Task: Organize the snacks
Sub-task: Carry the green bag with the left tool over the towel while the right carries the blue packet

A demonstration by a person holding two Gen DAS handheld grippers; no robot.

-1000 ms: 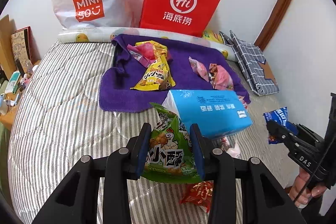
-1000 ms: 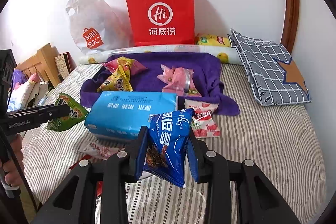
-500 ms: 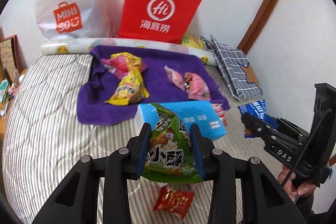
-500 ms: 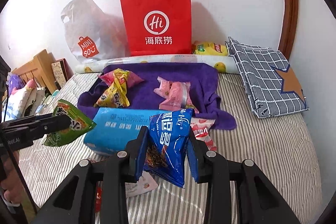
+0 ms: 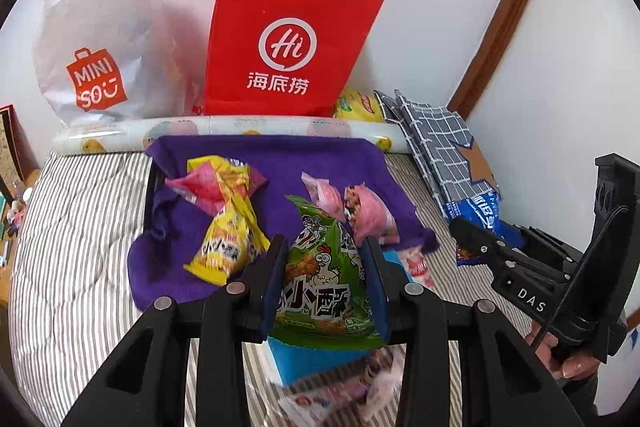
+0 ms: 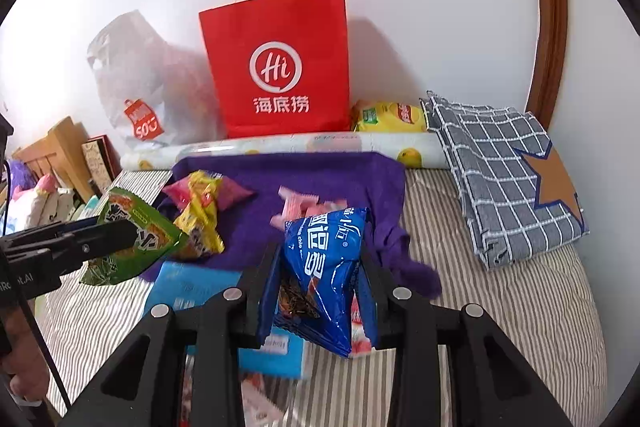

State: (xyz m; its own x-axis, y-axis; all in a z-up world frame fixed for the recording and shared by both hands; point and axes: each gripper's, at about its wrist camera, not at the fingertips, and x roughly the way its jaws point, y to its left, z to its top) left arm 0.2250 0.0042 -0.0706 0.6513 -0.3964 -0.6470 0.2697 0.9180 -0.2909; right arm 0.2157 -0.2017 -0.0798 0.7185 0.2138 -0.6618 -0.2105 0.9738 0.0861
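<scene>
Green snack bag (image 5: 326, 279) clamped in left gripper (image 5: 325, 281); blue snack bag (image 6: 324, 267) clamped in right gripper (image 6: 320, 275), both raised above purple towel (image 5: 280, 163) with loose snack packets.

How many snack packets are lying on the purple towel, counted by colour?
On the purple towel:
Yellow packet: 1
Pink-and-yellow packet: 1
Pink packets: 2
Total: 4
</scene>
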